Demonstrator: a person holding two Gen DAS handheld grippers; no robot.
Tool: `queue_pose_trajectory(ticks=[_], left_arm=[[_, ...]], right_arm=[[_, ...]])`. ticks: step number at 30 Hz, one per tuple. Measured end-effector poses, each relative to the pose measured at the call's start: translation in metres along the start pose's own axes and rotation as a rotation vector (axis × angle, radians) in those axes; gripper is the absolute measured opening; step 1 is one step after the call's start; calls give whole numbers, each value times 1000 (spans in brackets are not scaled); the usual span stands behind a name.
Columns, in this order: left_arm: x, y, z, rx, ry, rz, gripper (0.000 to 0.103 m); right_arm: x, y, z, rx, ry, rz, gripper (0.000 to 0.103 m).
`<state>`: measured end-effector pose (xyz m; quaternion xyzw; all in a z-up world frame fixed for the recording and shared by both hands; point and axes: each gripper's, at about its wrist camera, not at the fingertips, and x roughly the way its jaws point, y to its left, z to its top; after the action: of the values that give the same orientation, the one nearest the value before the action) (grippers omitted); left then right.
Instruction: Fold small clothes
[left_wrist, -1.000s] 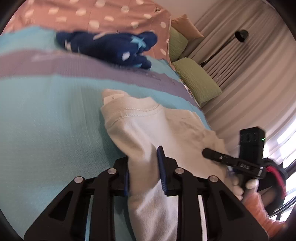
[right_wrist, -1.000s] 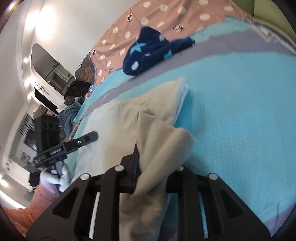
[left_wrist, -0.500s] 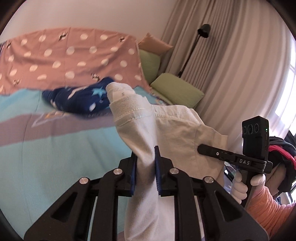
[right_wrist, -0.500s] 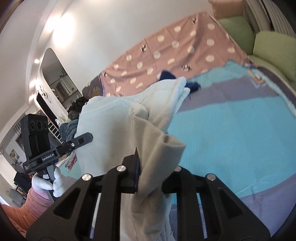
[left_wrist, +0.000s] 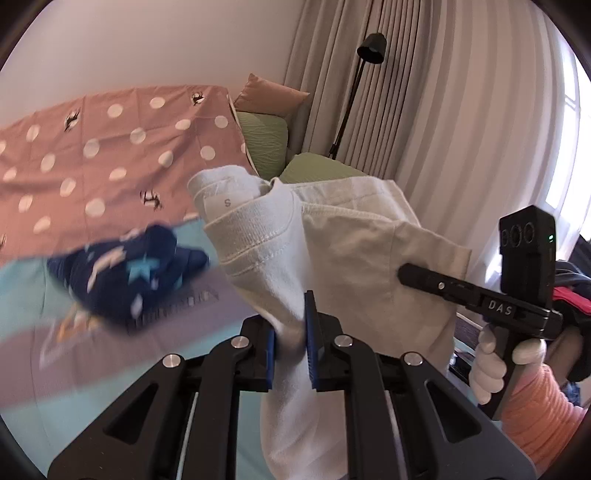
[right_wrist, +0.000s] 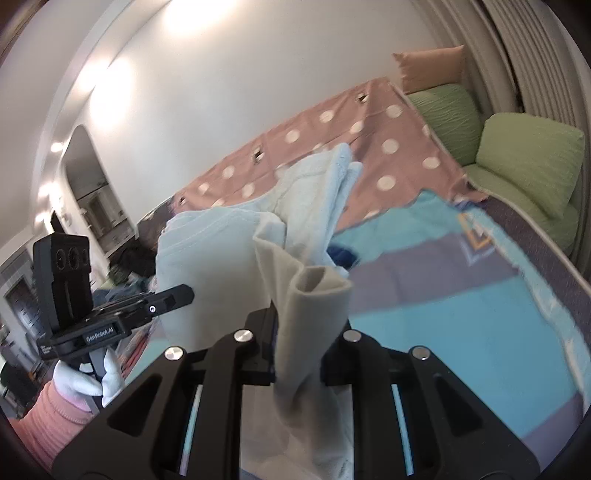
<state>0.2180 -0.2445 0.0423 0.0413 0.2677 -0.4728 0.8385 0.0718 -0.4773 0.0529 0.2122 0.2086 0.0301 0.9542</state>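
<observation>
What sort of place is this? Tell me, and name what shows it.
Most likely a bedroom in a home. There is a bed with a polka-dot sheet and green pillows, floor-length curtains beside a floor lamp, and clothes being folded on the bed.

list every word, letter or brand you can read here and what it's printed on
"S": size tag inside the collar of the pale shirt.
"DAS": side of the right gripper, seen from the left wrist.
"GenRobot.AI": side of the left gripper, seen from the right wrist.
A smaller line lower on that body is too small to read.
The bedspread shows only dots and deer.
</observation>
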Motion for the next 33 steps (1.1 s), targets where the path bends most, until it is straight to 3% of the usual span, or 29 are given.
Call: queue_pose_trajectory(ticks=[7, 12, 16, 20, 27, 33], left_arm=[[89, 30, 64, 62, 49, 102, 13], [160, 65, 85, 72, 96, 196, 14], [210, 100, 67, 62, 167, 382, 35], [202, 120, 34, -5, 191, 312, 41], [157, 118, -13, -106, 195, 217, 46], [83, 76, -33, -130, 112, 139, 70]], right_arm=[[80, -68, 60, 125, -27, -55, 16], [150, -121, 69, 224, 8, -108, 20], [191, -159, 51, 283, 59, -316, 23], [191, -170, 23, 283, 102, -351, 25], [149, -116, -4, 102, 149, -342, 25], [91, -42, -32, -44, 166, -318, 31]])
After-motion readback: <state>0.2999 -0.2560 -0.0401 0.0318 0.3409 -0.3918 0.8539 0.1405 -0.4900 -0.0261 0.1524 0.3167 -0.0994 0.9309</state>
